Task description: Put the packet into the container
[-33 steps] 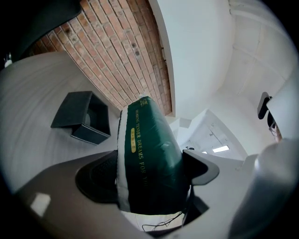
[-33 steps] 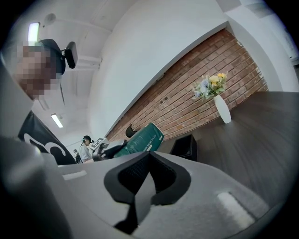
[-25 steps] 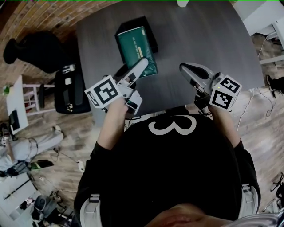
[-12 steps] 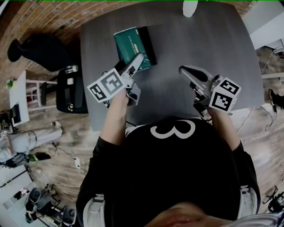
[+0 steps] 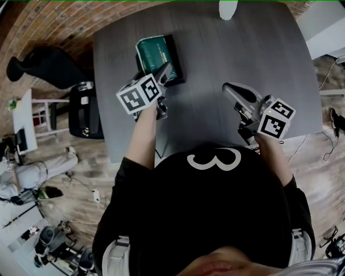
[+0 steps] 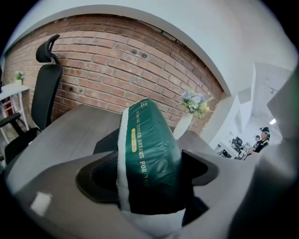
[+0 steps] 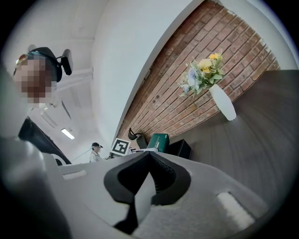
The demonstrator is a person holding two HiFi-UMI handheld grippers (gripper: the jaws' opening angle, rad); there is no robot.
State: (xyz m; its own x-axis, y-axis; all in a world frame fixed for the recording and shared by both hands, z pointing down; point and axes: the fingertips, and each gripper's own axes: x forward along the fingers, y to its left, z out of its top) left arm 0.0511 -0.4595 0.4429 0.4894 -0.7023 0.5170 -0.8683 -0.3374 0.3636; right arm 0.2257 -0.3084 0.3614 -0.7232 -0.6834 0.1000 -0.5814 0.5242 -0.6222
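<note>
The green packet (image 5: 152, 52) with a white edge and gold print is held over the black container (image 5: 177, 60) at the table's far left. My left gripper (image 5: 164, 73) is shut on the packet's near end. In the left gripper view the packet (image 6: 152, 154) stands tilted between the jaws, with the container (image 6: 105, 142) just behind it. My right gripper (image 5: 230, 88) hovers over the table's right side, shut with nothing in it. In the right gripper view, past the right gripper (image 7: 149, 157), the packet (image 7: 159, 139) and the container (image 7: 181, 148) show small in the distance.
The dark grey table (image 5: 237, 48) carries a white vase (image 5: 228, 7) with flowers at its far edge. A black office chair (image 5: 81, 110) stands left of the table. A brick wall (image 6: 107, 56) runs behind. Clutter lies on the wooden floor at left.
My left gripper has carried the packet away from me and slightly left, over the black container. The right gripper has barely shifted.
</note>
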